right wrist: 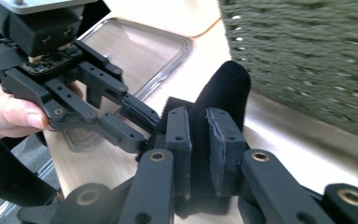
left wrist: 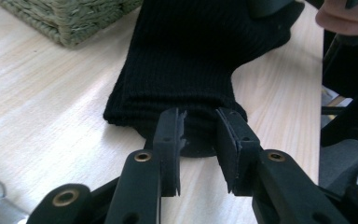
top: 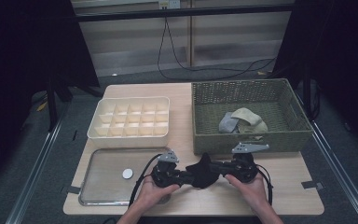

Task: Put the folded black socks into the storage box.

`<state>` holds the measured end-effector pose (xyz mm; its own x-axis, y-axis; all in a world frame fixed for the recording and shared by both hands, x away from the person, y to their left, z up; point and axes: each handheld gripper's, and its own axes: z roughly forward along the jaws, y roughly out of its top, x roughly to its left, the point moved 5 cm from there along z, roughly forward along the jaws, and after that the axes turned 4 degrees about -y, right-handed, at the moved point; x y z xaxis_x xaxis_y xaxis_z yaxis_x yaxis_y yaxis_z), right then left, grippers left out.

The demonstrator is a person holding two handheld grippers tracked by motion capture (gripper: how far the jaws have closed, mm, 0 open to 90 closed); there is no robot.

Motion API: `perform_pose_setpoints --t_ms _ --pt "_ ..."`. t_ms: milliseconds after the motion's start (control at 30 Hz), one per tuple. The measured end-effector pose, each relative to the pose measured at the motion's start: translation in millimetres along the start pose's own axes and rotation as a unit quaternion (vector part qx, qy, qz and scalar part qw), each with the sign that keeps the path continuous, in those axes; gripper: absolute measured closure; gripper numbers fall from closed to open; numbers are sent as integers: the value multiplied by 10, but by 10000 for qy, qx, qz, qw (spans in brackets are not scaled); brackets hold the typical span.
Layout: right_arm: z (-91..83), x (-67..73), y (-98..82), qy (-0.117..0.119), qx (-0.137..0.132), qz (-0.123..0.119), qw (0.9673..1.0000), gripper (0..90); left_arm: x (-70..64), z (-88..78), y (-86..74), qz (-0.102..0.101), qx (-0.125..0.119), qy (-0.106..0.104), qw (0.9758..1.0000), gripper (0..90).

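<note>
A black sock lies stretched between my two grippers near the table's front edge, just in front of the basket. My left gripper comes in from the left and is shut on one end of it; in the left gripper view the ribbed sock runs away from the jaws, its end pinched between the pads. My right gripper comes in from the right, shut on the other end. In the right gripper view a fold of sock stands up between the pads, with the left gripper close behind.
A green wicker basket at the right back holds a few light socks. A cream divided box stands at the left back. A clear tray with a white disc lies front left, beside my left hand.
</note>
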<state>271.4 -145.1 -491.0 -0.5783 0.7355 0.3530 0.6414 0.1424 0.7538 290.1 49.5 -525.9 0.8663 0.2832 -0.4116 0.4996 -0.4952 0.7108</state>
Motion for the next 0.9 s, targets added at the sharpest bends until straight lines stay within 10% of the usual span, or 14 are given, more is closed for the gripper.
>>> perform_pose_setpoints --t_ms 900 --pt "263 255 -129 328 350 -259 9985 798 -38 83 -45 159 286 -2 9995 807"
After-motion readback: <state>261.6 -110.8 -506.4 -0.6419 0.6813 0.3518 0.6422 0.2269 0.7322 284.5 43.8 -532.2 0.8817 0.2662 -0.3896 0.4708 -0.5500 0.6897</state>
